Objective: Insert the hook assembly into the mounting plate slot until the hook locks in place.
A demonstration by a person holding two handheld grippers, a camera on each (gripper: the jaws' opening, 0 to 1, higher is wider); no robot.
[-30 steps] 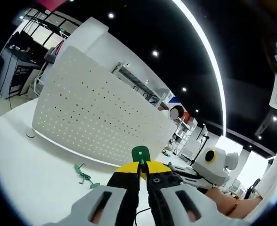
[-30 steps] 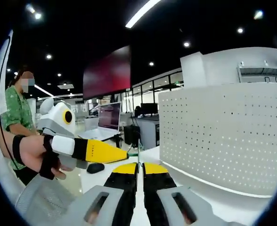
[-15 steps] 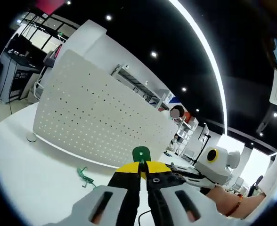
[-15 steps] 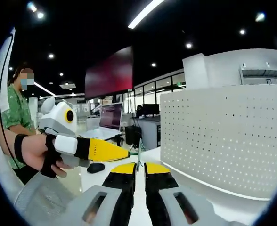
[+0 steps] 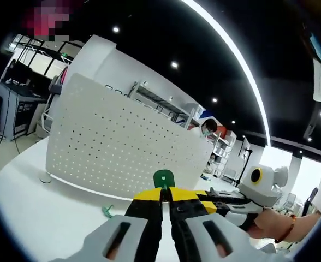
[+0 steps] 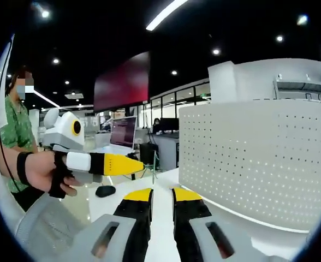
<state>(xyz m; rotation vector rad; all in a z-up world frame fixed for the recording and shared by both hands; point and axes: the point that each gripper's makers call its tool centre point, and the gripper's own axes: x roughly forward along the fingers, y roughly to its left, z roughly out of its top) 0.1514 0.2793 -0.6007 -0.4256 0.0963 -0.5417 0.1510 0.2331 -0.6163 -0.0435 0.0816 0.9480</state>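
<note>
1. Left gripper [image 5: 166, 192]: jaws pressed together, pinching a green hook [image 5: 163, 178]; only its rounded head shows above the yellow tips, the rest hidden between them.
2. Right gripper [image 6: 161, 195]: jaws slightly spread with a narrow gap, nothing between them. In the left gripper view it enters from the right, held by a hand [image 5: 272, 225], its tips behind the left jaws.
3. White perforated mounting plate [image 5: 122, 150] stands upright on the white worktop [image 5: 46, 213]; its far end curves off at the view's edge.
4. A small green piece [image 5: 107, 210] lies on the worktop near the plate's base, too small to identify.
5. Open worktop separates both grippers from the plate.
</note>
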